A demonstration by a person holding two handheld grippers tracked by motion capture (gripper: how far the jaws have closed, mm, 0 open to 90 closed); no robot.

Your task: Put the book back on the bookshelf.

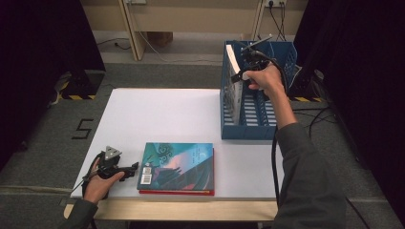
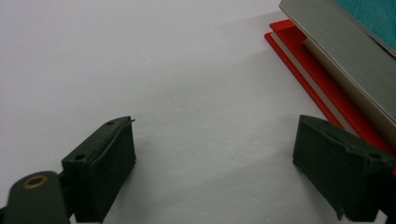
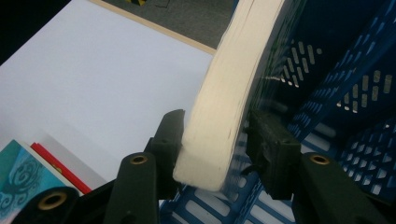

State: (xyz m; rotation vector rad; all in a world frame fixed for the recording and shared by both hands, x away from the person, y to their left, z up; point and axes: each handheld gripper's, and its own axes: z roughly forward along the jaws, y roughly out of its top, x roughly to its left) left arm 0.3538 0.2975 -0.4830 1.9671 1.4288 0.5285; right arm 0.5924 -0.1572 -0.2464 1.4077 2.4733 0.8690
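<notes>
A thick book (image 1: pixel 232 62) with cream page edges (image 3: pixel 233 70) stands upright in the left slot of a blue file rack (image 1: pixel 248 129). My right gripper (image 1: pixel 239 71) is up at the book's top corner. In the right gripper view its jaws (image 3: pixel 217 140) straddle the book: the left pad is against the pages and a thin gap shows at the right pad. My left gripper (image 1: pixel 133 168) lies low on the white table (image 1: pixel 157 114), open, with nothing between its jaws (image 2: pixel 215 163). It sits just left of a teal book (image 1: pixel 176 164) stacked on a red book (image 2: pixel 303 60).
The blue rack (image 3: pixel 355 93) stands at the table's back right and has several slots. The teal book (image 3: pixel 18 172) and the red book (image 1: pixel 176 192) lie near the front edge. Grey carpet with a taped mark (image 1: pixel 83 129) lies left of the table.
</notes>
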